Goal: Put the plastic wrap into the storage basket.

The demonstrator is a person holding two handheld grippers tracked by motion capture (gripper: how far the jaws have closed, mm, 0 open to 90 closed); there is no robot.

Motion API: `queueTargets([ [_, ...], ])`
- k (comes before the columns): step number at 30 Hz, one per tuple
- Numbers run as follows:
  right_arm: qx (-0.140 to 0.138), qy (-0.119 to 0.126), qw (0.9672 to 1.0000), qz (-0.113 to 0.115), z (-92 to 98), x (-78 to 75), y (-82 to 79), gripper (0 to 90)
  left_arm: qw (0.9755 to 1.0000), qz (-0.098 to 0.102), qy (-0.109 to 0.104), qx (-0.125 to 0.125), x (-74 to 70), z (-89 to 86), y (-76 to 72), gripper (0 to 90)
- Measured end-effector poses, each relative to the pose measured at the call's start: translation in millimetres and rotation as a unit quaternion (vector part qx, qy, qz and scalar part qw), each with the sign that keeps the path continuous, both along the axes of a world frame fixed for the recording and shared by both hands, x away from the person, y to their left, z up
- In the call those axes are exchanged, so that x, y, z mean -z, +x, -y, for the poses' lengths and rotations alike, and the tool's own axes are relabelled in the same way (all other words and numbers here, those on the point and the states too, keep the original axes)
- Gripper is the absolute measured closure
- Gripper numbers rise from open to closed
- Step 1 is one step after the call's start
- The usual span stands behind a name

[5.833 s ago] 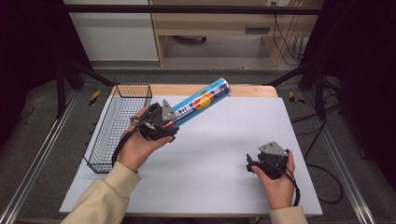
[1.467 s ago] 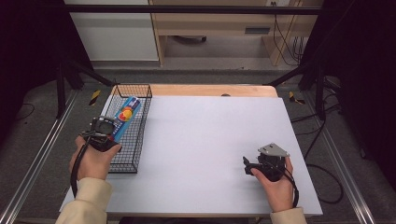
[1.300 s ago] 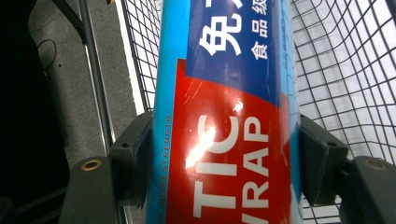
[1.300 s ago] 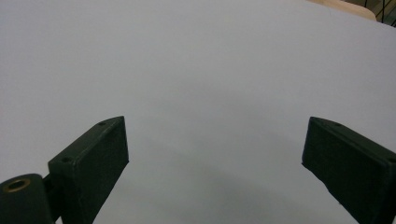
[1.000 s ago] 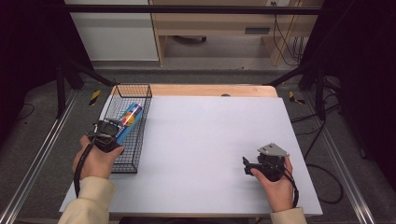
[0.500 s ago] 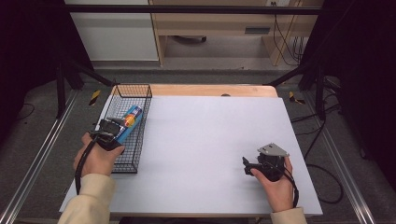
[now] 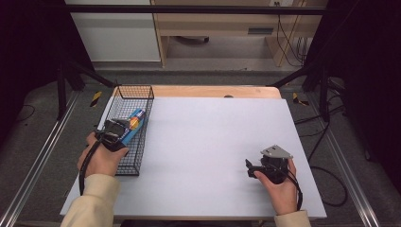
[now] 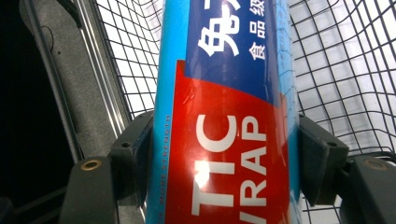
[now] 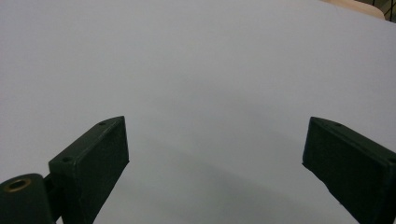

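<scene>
A long blue and red plastic-wrap box (image 8: 229, 112) lies inside the black wire basket (image 7: 142, 92) at the table's left edge. My left gripper (image 7: 116, 130) is shut on the box's near end, both pads (image 8: 133, 158) pressed on its sides. In the high view the plastic-wrap box (image 7: 135, 123) points away toward the basket's far end. My right gripper (image 7: 257, 168) rests low over the white table top (image 7: 213, 137) at the front right, its jaws wide apart with nothing between them; right gripper (image 9: 215, 149) faces bare white surface.
The basket's mesh wall (image 8: 336, 70) rises around the box. A metal rail (image 7: 33, 161) runs along the table's left side, and another rail (image 7: 350, 175) along the right. A wooden strip (image 7: 213, 91) edges the table's far side.
My left gripper has carried the box from above the table's middle into the basket, then drawn it back and lower toward the near end. The right gripper has stayed put.
</scene>
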State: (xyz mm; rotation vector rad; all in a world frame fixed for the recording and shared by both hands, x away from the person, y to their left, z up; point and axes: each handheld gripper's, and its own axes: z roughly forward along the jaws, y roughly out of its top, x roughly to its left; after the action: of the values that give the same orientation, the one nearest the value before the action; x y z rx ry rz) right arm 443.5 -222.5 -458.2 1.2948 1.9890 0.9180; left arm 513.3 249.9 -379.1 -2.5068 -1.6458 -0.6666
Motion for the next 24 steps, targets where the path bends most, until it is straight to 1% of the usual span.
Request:
queueTargets([
  [7, -0.002, -0.003, 1.0000, 0.003, 0.3, 0.5, 0.3, 7.3, 1.0000, 0.000, -0.001, 0.001, 0.2, -0.4, 0.3, 31.5],
  [13, -0.004, -0.004, 1.0000, 0.000, -0.6, 0.8, 0.4, 7.2, 1.0000, -0.001, -0.003, 0.001, 0.3, -1.3, 1.1, 31.4],
  [24, -0.008, -0.006, 0.9999, -0.002, -1.0, 1.8, 0.8, 7.1, 1.0000, -0.001, 0.003, 0.003, 1.0, 0.2, 1.2, 31.2],
])
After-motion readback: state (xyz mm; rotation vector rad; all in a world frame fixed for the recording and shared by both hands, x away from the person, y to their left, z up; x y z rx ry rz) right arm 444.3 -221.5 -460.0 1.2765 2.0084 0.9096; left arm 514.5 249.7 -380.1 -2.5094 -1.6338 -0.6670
